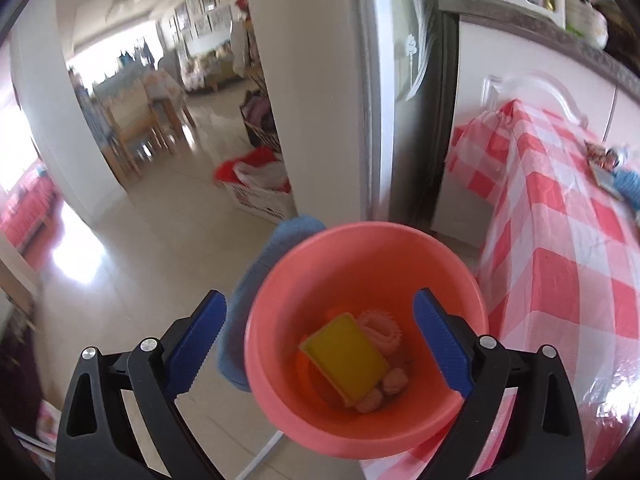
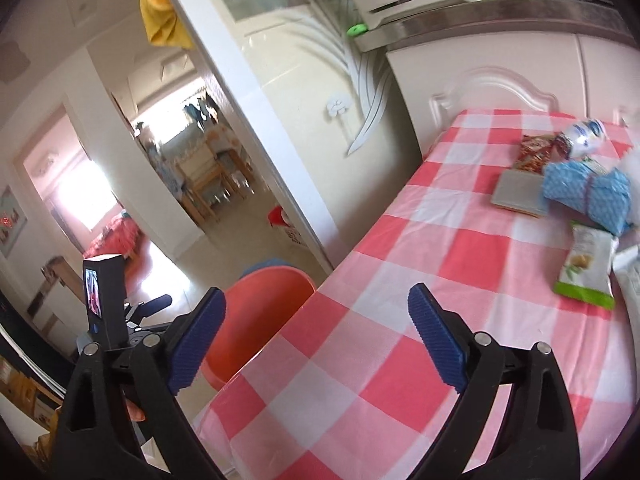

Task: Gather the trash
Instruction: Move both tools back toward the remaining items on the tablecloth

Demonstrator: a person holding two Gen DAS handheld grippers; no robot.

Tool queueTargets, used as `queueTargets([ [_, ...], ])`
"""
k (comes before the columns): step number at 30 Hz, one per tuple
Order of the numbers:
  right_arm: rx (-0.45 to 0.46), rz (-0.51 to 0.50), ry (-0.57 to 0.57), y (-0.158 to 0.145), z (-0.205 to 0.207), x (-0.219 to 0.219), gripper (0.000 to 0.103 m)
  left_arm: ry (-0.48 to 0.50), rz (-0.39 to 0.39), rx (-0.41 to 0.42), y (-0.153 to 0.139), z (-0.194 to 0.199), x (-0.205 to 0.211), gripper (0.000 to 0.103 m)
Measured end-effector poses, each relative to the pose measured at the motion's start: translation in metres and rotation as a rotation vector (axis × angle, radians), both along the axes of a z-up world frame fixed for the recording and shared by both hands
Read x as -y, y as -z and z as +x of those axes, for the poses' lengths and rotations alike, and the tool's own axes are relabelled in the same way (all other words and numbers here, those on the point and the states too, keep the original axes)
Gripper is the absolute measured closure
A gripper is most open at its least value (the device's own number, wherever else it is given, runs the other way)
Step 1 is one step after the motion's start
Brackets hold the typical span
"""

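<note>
Bin (image 1: pixel 276 380) holding yellow sponge (image 1: pixel 346 358), probably paper scraps, left gripper (image 1: pixel 318 344) agape

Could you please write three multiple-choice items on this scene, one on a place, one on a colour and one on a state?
1. Where does the pink bin stand?
A. on the checked tablecloth
B. on the floor beside the table
C. on the kitchen counter

2. What colour is the flat block inside the bin?
A. yellow
B. black
C. purple

3. How is the right gripper?
A. shut on a wrapper
B. shut on nothing
C. open with nothing between its fingers

Answers:
1 B, the bin sits low against the edge of the checked tablecloth.
2 A, the block lies yellow among the trash.
3 C, the fingers stand wide over bare cloth.
</note>
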State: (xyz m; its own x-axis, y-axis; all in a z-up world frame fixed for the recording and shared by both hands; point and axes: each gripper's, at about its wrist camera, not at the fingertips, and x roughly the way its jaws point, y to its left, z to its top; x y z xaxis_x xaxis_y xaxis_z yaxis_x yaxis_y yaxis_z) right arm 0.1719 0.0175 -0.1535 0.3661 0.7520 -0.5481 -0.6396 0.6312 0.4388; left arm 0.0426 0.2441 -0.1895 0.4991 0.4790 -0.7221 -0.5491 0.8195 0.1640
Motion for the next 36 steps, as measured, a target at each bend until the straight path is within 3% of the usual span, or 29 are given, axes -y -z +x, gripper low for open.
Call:
queueTargets([
  [5,-0.021,0.012,0.014,0.007,-0.001,0.021,0.010,0.004,0.106,0.010,-0.030,0.013,0.036,0.009],
  [15,0.016,0.049,0.100,0.000,-0.001,0.068,0.010,0.086,0.233,0.061,-0.073,0.048,0.108,0.009],
  [23,0.040,0.080,0.174,-0.006,0.007,0.103,0.010,0.159,0.289,0.064,-0.081,0.070,0.152,0.009],
  [36,0.062,0.110,0.268,-0.010,0.022,0.151,0.009,0.216,0.335,0.038,-0.080,0.085,0.188,0.009],
])
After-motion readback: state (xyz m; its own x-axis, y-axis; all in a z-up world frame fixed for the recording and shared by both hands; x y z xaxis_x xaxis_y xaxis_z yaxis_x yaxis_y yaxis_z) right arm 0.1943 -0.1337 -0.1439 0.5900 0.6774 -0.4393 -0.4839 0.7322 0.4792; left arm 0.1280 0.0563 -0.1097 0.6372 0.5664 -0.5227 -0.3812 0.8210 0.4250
